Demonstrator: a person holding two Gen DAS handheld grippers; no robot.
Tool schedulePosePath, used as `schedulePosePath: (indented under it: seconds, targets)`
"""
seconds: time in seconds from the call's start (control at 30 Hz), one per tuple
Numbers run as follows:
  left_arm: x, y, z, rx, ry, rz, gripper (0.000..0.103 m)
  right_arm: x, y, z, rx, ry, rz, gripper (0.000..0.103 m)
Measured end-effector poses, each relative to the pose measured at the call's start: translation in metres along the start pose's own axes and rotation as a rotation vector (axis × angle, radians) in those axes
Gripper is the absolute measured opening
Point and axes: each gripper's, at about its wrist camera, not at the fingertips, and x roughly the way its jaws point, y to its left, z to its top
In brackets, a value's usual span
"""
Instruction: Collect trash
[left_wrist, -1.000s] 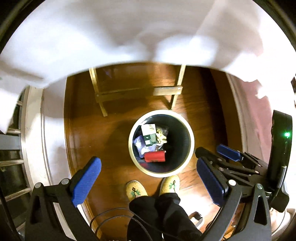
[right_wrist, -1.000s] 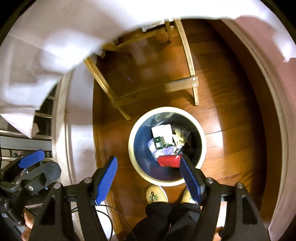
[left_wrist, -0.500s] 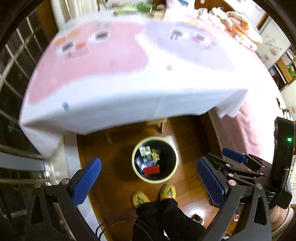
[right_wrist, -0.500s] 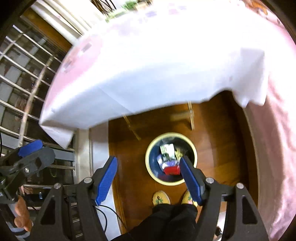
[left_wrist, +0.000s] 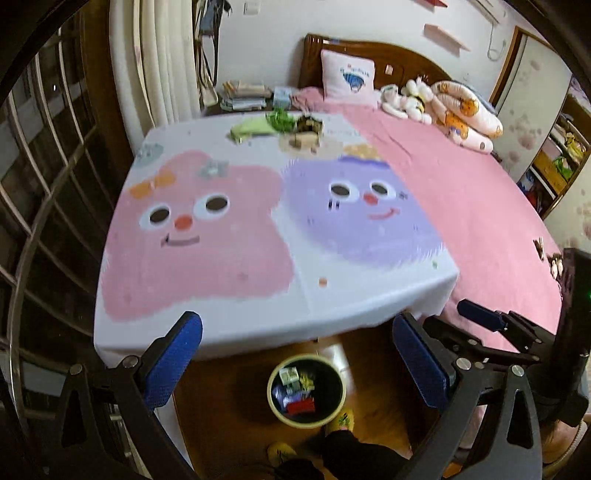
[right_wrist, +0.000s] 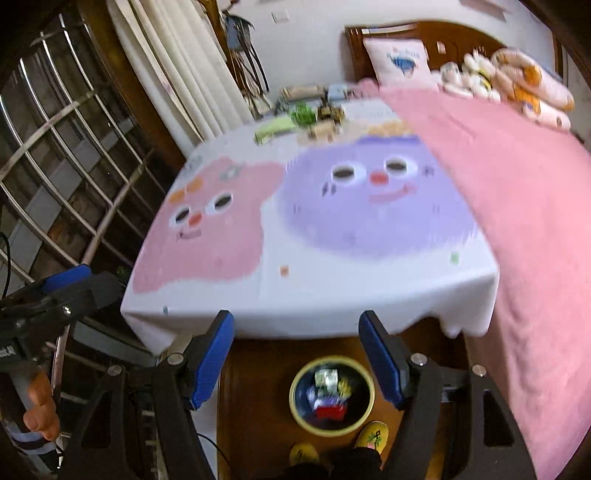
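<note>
A round trash bin (left_wrist: 338, 402) (right_wrist: 365, 406) stands on the wooden floor below the table's near edge, holding several wrappers and a red item (left_wrist: 301, 406). Trash lies at the table's far end: a green wrapper (left_wrist: 251, 127) (right_wrist: 275, 129), a leafy green piece (left_wrist: 282, 119) and brown cardboard pieces (left_wrist: 303, 140) (right_wrist: 323, 131). My left gripper (left_wrist: 295, 363) is open and empty, high above the near table edge. My right gripper (right_wrist: 297, 360) is open and empty, also above the near edge.
The table (left_wrist: 207, 258) wears a cloth with pink and purple cartoon faces. A pink bed (left_wrist: 461, 192) with pillow and plush toys lies to the right. Window bars (left_wrist: 33, 184) and a curtain are to the left. The person's slippered feet (right_wrist: 375, 434) stand by the bin.
Both grippers have risen and tilted up from looking straight down into the bin to looking across the tabletop. The bin now appears small at the bottom of the views. Both stay open.
</note>
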Motion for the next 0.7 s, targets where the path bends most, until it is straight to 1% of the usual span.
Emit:
schedulePosePath:
  seconds: [0.1,0.2,0.33,0.5,0.63,0.7]
  targets:
    - [0.002,-0.004,0.019,0.004,-0.027,0.008,0.102,-0.001,-0.001,0.020,-0.017,-0.033,0.003,0.070]
    - [0.016,-0.007,0.039,0.003,-0.036,0.028,0.102,0.008,-0.008,0.043,-0.038,-0.052,0.008,0.070]
    - [0.039,-0.013,0.067,-0.004,-0.040,0.062,0.102,0.032,-0.024,0.080,-0.052,-0.060,0.029,0.070]
    - [0.084,-0.022,0.119,-0.051,-0.026,0.118,0.102,0.076,-0.055,0.140,-0.089,-0.041,0.074,0.070]
    - [0.134,-0.033,0.171,-0.123,0.011,0.149,0.102,0.118,-0.085,0.191,-0.130,0.000,0.087,0.070]
    - [0.154,-0.038,0.191,-0.152,0.025,0.158,0.102,0.140,-0.104,0.218,-0.148,0.028,0.101,0.070]
